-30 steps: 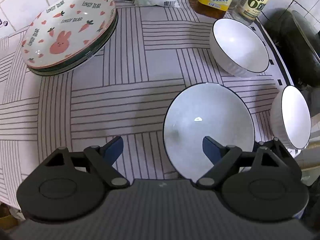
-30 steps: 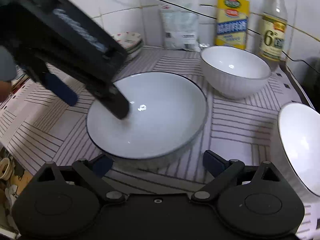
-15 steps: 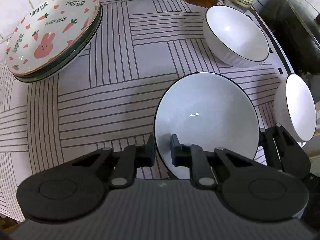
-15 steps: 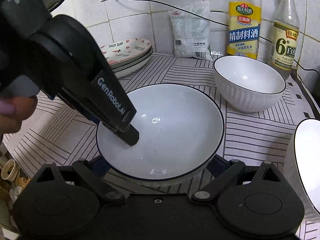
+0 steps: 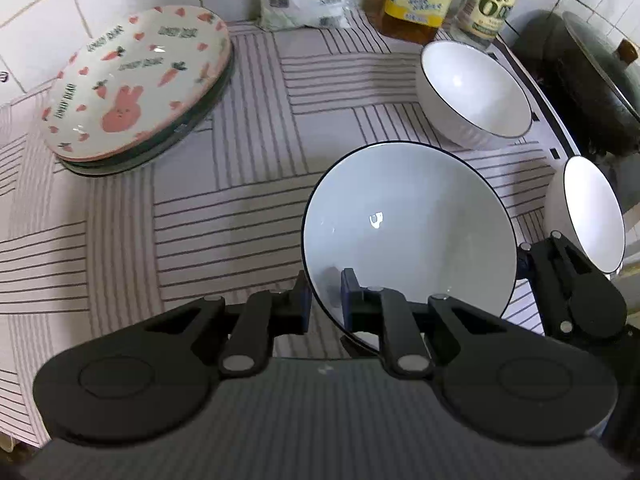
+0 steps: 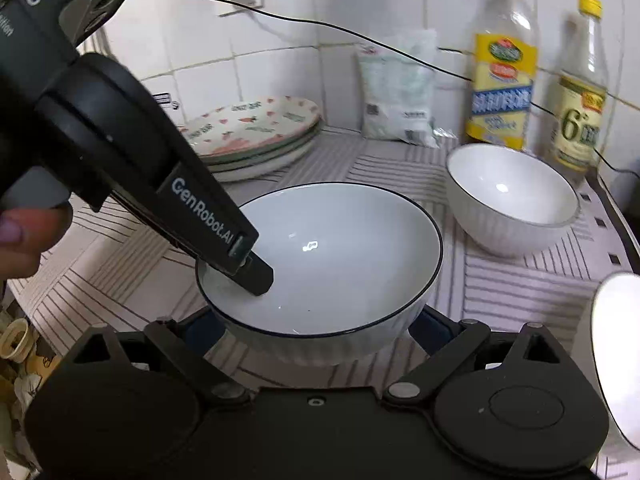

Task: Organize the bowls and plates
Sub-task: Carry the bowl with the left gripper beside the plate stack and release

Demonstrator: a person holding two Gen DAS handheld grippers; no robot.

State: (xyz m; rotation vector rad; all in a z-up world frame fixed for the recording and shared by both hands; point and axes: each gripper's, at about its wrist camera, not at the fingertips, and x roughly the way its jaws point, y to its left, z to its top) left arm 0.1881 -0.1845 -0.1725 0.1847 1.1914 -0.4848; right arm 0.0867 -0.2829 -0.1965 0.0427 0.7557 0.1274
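Newly closed left gripper (image 5: 325, 295) fingers — clamped on wide bowl (image 5: 412, 232) rim — right gripper (image 6: 316, 330) fingers apart.

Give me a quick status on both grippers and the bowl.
Left hand-held gripper shut on wide bowl rim. Right hand-held gripper open, straddling it. Deep bowl close behind; plate stack clear.

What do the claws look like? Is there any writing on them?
Both are black, with round discs at the base and jointed linkage bars. The left claw has dark blue pads; seen from the right camera, its side reads "GenRobot.AI" in white. The right claw has dark blue pads too.
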